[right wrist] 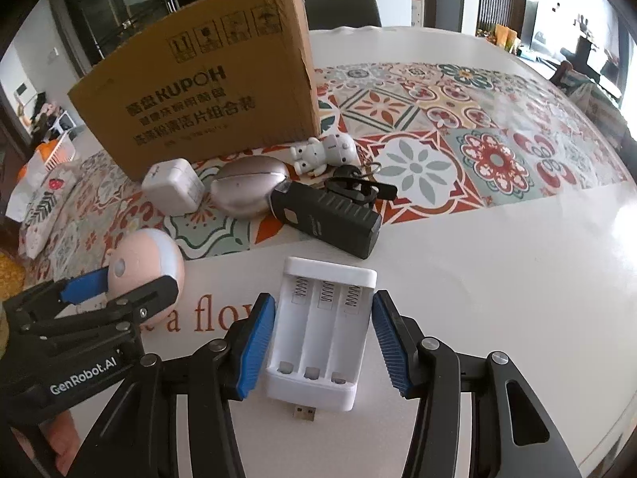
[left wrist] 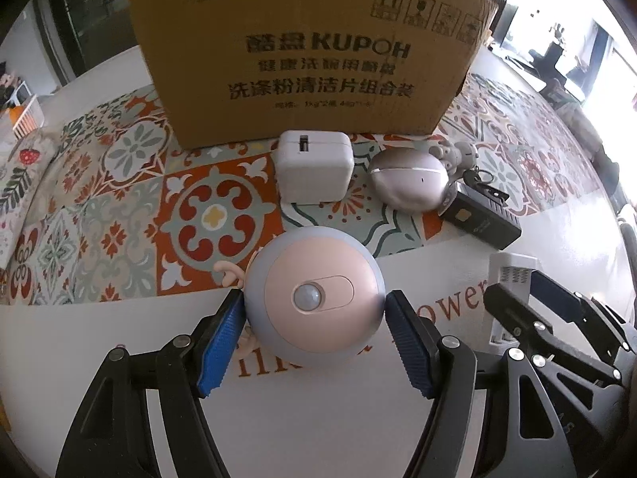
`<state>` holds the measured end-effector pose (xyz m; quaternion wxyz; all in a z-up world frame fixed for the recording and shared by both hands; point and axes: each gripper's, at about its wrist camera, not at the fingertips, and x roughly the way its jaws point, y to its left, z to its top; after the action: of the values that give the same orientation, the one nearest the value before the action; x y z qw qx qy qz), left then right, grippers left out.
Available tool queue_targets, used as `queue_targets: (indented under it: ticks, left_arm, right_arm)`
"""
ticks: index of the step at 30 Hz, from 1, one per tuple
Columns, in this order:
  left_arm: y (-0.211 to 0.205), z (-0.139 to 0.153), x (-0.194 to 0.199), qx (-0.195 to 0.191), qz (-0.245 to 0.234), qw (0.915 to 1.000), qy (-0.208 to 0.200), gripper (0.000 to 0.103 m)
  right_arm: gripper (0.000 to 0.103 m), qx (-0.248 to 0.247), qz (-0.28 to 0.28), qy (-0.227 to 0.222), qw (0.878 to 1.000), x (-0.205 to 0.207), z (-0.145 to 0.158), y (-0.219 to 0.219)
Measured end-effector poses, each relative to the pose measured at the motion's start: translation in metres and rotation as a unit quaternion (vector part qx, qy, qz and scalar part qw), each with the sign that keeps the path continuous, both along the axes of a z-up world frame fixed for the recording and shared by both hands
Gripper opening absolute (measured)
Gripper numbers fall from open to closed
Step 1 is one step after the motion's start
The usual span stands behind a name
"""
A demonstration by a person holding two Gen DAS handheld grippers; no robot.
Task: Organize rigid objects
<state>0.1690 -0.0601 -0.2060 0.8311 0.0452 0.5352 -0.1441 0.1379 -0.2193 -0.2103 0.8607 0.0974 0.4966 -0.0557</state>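
Blue pads of the right hand-held gripper (right wrist: pixel 323 342) are pressing the sides of the white battery charger (right wrist: pixel 322 330) lying on the counter (right wrist: pixel 497 279); its slick shell is risking a slip. The left hand-held gripper (left wrist: pixel 314 334) is clamping the round pink sensor light (left wrist: pixel 314 290), which is liable to squirt out before reaching the cardboard box (left wrist: pixel 306 59) beyond.

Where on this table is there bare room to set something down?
Bare white table lies right of the battery charger, below the patterned mat's open tiles. It is crowded before the cardboard box: adapter, oval case, black device.
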Motion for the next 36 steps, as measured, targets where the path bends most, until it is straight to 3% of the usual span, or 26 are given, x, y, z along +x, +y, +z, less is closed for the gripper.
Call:
queue_targets:
  ticks: [13, 36]
  left_arm:
    - [0.006, 0.042, -0.004, 0.015, 0.010, 0.9982, -0.057, 0.071]
    - [0.023, 0.119, -0.002, 0.005, 0.035, 0.9887, -0.145, 0.071]
  right_arm:
    - [0.050, 0.004, 0.021, -0.036, 0.999, -0.002, 0.032, 0.006]
    - [0.050, -0.008, 0.050, -0.134, 0.990, 0.009, 0.109, 0.019]
